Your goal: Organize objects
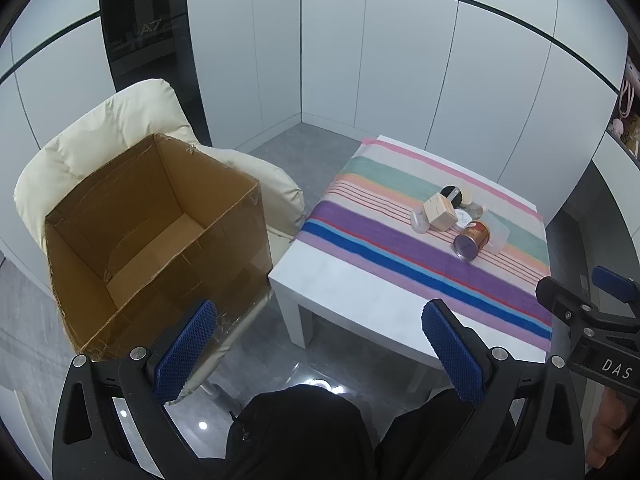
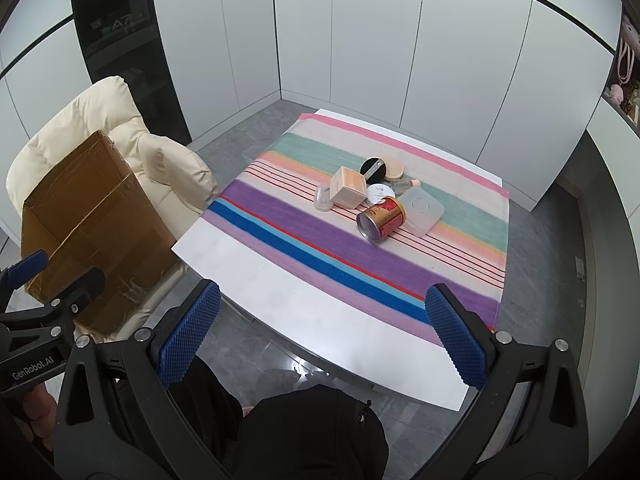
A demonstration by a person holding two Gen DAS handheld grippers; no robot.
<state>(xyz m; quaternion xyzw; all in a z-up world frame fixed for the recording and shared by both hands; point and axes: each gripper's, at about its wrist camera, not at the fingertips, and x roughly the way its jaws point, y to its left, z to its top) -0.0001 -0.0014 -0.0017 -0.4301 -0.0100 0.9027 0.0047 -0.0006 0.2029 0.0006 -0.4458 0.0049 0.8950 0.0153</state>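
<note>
Nearest you: dark-clothed knees at the bottom of both wrist views, glossy grey floor under them.

Left gripper: jaws spread wide, blue pads bare, nothing between them, touching nothing. It hangs in the gap between the box and the table's near corner. Right gripper: same story, jaws wide apart, empty, hanging over the near white edge of the table. Each tool shows at the edge of the other's view.

To your left: open cardboard box sitting on a cream padded chair, just beside the table. Its inside looks empty as far as the floor of it shows.

Mid-table, on the striped cloth, well out from both tools: the objects, all in one tight heap.
- red-and-gold tin, lying on its side, open end toward you
- clear square lid or tray touching it on the right
- pale wooden box, tilted
- small clear case on the left
- white round tin, black round compact, a tan puff and a small bottle behind, partly hidden

Progress, my read: nothing sorted yet. Whole heap left to move, presumably into the box. You are at the approach stage; the tin sits nearest and is the most exposed.
</note>
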